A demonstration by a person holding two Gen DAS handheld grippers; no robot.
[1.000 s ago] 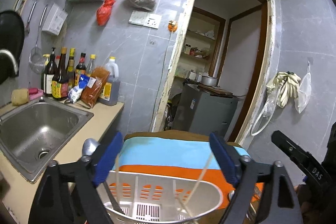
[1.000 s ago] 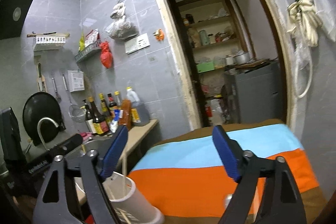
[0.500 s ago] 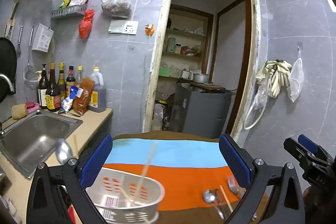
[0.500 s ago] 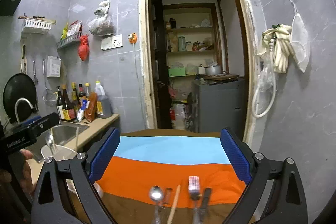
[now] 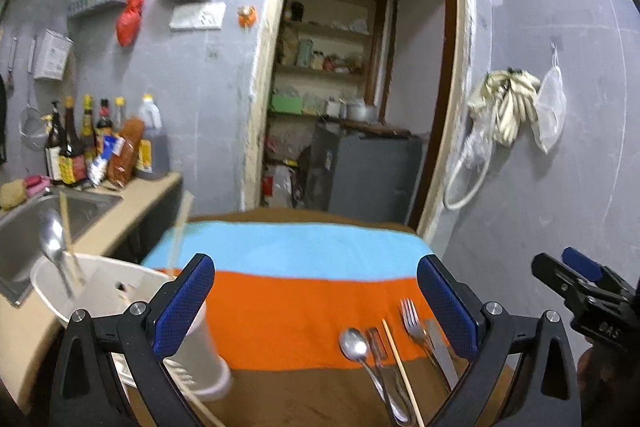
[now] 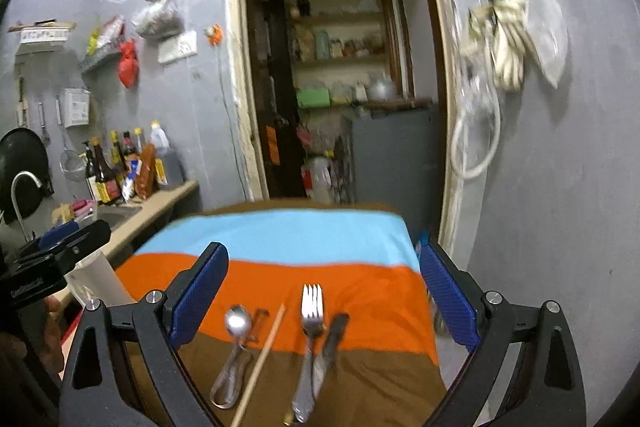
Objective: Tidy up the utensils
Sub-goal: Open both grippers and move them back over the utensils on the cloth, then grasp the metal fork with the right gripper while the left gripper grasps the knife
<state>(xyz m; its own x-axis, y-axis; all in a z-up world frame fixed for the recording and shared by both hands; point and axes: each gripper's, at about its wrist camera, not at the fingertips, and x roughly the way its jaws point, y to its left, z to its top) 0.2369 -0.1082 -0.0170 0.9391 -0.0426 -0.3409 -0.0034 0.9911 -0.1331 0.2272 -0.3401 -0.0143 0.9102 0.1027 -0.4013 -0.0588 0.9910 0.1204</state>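
1. The left tool (image 5: 316,301) is held wide open, its jaws having just been opening, and nothing is held between its blue pads.
2. The right tool (image 6: 324,293) is likewise spread wide and empty, its jaws having just been opening.
3. On the brown, orange and blue striped cloth (image 6: 360,277) over the bench are laid a steel spoon (image 6: 237,323), a pale wooden chopstick (image 6: 262,359), a steel fork (image 6: 311,311) and what seems to be a dark-handled knife (image 6: 334,337), side by side.
4. At the cloth's left edge stands a white plastic utensil holder (image 5: 100,291), in which a spoon (image 5: 52,243) and chopsticks (image 5: 178,227) are seen upright.
5. Beyond it a steel sink (image 5: 24,227) is set.
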